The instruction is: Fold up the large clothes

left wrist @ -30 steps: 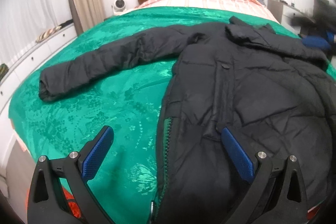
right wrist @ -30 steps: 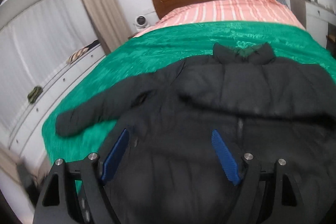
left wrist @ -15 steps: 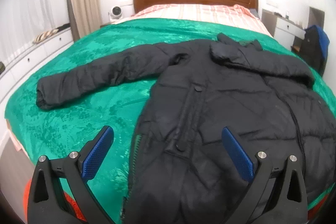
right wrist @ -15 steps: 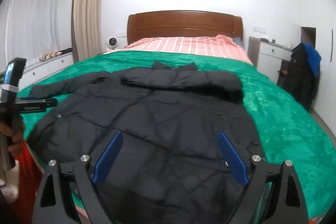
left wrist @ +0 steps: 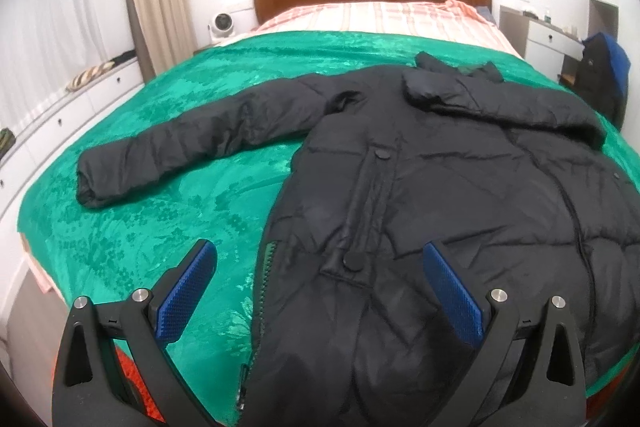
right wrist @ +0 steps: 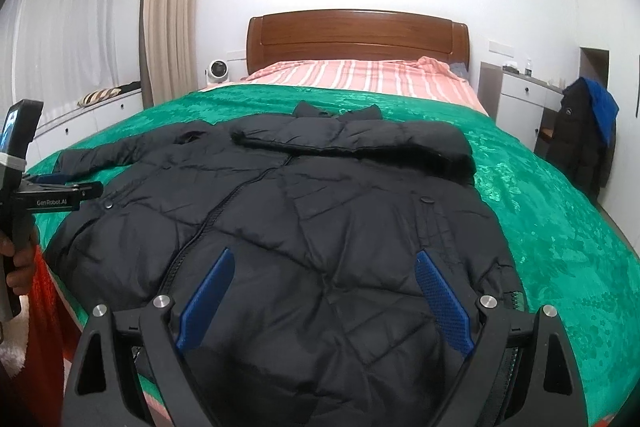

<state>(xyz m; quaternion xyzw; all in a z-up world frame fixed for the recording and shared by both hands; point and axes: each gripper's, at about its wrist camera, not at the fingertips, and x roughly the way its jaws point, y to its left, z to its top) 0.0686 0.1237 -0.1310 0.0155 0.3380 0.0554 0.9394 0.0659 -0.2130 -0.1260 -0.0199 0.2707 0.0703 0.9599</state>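
1. Left gripper [left wrist: 318,277]: jaws wide apart, nothing between the pads, hovering over the near-left hem of the black puffer coat [left wrist: 440,195].
2. Right gripper [right wrist: 324,291]: jaws wide apart too, empty, above the coat's near-right panel.
3. Coat lies front-up on the green bedspread [left wrist: 160,219]. One sleeve [left wrist: 192,143] stretches far left; the other sleeve already lies across the chest near the collar.
4. Risk: thick, slick padding. A shallow pinch likely slips, or takes only the top layer.
5. Risk: the hem hangs near the bed edge; an uneven lift could drag the coat off or undo the folded sleeve.
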